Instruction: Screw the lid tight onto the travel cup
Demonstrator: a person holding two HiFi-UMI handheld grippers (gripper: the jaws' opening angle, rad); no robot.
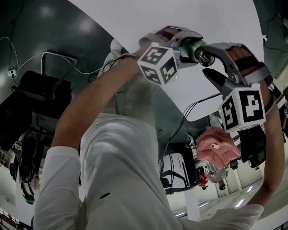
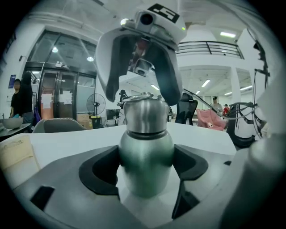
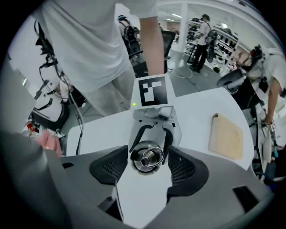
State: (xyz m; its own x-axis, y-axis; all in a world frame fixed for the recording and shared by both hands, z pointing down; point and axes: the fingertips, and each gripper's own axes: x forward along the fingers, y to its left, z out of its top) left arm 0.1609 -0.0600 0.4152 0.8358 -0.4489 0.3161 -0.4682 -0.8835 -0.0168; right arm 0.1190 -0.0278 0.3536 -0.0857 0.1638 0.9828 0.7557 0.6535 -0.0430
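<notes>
White table lies under everything, w/ a tan board lying off to one side, well apart from the work. Nothing on it props the cup. We judge the cup is held up over the table rather than stood on it, tho its base is hidden.

Left gripper is closed hard on the travel cup. Both dark pads press the green body from either side, low on the barrel. We read that as the anchor: it stops the body turning while the top gets twisted, and gripping below the shoulder leaves the lid free.

Right gripper comes in end-on, looking straight down the cup's axis. That's the sensible approach for a twist, since rotating the wrist then spins the lid about its own centre. Its jaws stand wide, one each side of the lid, pads just off the steel and not pinching it. Prob a regrip betw turns, or a let-go after the last one; we can't tell which.

Lid sits square on the neck, seam level all round, so threads look engaged. Whether it's fully tight isn't visible.

Small carry ring lies flopped on the lid top, out of the pads' way.
</notes>
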